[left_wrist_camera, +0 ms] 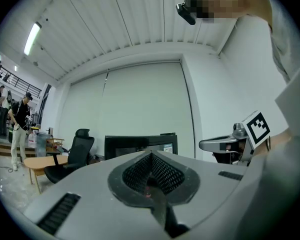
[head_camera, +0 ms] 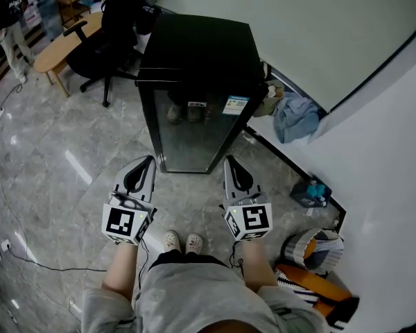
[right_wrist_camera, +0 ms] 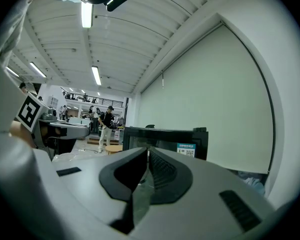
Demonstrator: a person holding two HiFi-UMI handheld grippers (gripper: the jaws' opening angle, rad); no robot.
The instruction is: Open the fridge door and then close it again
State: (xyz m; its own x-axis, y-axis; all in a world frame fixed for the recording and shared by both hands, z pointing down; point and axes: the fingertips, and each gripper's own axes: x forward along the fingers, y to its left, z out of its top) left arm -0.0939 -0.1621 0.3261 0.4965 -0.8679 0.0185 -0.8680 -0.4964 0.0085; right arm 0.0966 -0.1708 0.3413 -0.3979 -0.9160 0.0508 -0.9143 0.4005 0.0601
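A small black fridge (head_camera: 194, 54) stands on the floor straight ahead of me, its glass door (head_camera: 191, 134) closed and carrying a blue sticker. My left gripper (head_camera: 150, 161) is held level a short way in front of the door's left part, shut with nothing between its jaws. Beside it, my right gripper (head_camera: 229, 161) points at the door's right edge, also shut and holding nothing. Neither touches the fridge. In the left gripper view the fridge (left_wrist_camera: 140, 145) shows beyond the closed jaws (left_wrist_camera: 151, 156). The right gripper view shows the fridge (right_wrist_camera: 165, 141) past its own closed tips (right_wrist_camera: 147, 149).
A black office chair (head_camera: 114, 26) and a wooden table (head_camera: 62, 44) stand left of the fridge. A white wall runs along the right, with a blue cloth (head_camera: 295, 116), a teal box (head_camera: 312, 191) and a striped bag (head_camera: 312, 248) at its foot. A cable (head_camera: 28, 255) lies on the floor at the left.
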